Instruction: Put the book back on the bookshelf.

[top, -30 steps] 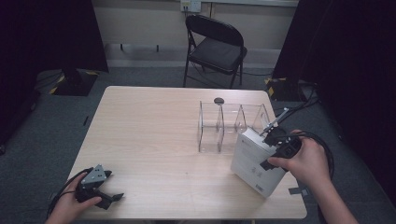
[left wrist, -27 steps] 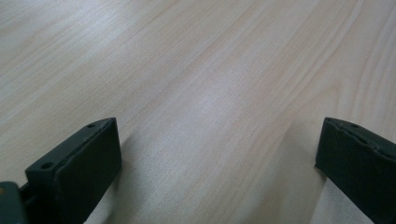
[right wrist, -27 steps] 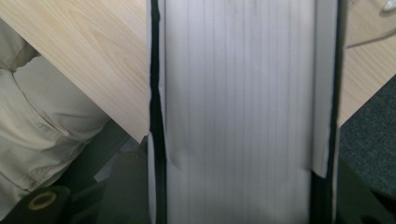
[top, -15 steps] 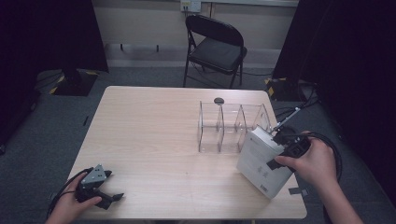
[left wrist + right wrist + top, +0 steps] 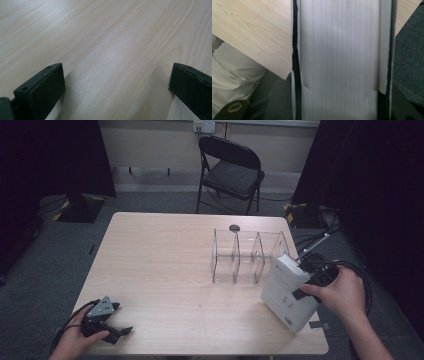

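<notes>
The right tongs (image 5: 306, 281) are clamping a white box (image 5: 287, 292) at its upper edge, near the right front corner of the table (image 5: 165, 270). The box is leaning, tilted toward the person, its lower end at or just above the tabletop; whether it is touching I cannot tell. In the right gripper view the white box (image 5: 342, 60) is sitting squarely between the 2 black jaws, which are pressing on its 2 broad faces, so they are standing partly closed around its thickness.

Just behind the box a clear acrylic divider rack (image 5: 247, 255) is standing with several upright slots, and the box is looking like it is heading for 1 of them, likely the rightmost.

The box is looking like stiff cardboard, flat and book-shaped, with smooth faces that may be slippery under the pads. It is probably moderately light, but held at 1 end it is wanting to swing, so a hold nearer the middle of the narrow edge would be steadier. Squeezing hard may be denting the panels. The rack is looking light and easily shoved, so the box should be going in upright and gently.

The left tongs (image 5: 107, 322) are resting on the table at the front left corner, well apart from everything; in the left gripper view their jaws are standing wide apart over bare wood, holding nothing.
</notes>
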Motion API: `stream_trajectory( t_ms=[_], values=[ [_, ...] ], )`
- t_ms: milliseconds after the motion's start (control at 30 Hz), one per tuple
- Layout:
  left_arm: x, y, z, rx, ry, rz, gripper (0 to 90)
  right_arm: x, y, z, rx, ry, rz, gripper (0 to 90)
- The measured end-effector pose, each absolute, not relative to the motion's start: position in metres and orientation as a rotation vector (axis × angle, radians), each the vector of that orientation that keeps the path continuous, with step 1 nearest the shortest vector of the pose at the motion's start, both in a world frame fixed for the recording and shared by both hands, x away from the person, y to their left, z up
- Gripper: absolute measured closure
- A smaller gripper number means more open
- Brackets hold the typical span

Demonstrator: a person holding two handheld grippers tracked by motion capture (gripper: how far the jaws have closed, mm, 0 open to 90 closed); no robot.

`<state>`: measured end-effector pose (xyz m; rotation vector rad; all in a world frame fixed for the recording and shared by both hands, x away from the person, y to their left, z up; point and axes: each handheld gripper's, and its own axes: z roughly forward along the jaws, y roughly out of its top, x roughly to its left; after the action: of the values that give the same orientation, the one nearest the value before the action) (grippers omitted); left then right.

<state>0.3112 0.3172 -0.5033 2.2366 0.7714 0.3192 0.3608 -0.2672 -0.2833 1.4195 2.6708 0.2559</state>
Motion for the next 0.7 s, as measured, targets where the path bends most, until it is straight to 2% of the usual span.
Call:
stream_trajectory(
  t_ms=[700],
  values=[
    [0.311, 0.317, -0.503, 2.236, 0.772, 0.319, 0.0, 0.389, -0.267, -0.282, 1.547, 2.599, 0.215, 52.7]
  ],
)
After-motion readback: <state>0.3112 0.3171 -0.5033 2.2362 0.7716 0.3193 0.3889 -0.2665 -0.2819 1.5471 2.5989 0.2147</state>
